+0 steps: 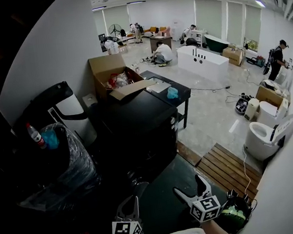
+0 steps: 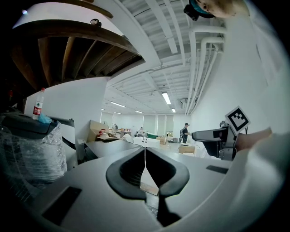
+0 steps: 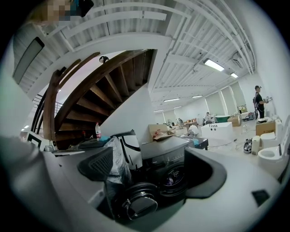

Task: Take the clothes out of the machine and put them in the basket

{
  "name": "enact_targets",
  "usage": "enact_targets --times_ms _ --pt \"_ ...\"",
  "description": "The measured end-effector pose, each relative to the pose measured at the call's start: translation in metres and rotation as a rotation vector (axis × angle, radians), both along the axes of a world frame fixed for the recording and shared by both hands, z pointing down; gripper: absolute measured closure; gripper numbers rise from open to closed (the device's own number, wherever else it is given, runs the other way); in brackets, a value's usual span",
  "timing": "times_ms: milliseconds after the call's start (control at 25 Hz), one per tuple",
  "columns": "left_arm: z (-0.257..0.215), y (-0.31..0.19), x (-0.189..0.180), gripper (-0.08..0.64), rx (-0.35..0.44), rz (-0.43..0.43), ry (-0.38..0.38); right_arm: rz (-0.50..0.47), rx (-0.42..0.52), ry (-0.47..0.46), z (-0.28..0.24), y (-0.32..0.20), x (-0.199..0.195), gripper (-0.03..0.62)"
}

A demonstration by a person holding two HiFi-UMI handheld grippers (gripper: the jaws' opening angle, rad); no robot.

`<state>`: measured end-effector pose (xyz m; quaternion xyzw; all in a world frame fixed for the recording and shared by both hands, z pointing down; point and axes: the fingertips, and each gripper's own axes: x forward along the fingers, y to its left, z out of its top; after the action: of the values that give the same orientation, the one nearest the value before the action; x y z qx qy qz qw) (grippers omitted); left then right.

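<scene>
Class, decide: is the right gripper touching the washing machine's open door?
Apart. The right gripper view shows the right gripper open, with the door well beyond its jaws.

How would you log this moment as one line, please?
left gripper: shut, empty | right gripper: open, empty, facing dark front-loading washing machine | round machine door: open

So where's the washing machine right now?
The black washer sits at the centre of the head view, with a plastic-wrapped bundle on its left and an open cardboard box behind it.
</scene>
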<state>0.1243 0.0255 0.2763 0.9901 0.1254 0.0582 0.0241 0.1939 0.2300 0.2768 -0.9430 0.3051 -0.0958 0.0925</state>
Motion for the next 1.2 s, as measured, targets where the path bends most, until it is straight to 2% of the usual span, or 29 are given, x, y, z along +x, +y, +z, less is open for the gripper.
enact_targets --times_ms 520,1200 --pt "0.006 0.016 0.047 0.538 -0.018 -0.050 -0.016 -0.034 -0.021 0.001 0.000 0.018 0.057 0.110" --pt "0.020 0.044 0.156 0.538 -0.003 -0.155 -0.048 -0.113 -0.057 -0.002 0.010 0.061 0.174 0.112"
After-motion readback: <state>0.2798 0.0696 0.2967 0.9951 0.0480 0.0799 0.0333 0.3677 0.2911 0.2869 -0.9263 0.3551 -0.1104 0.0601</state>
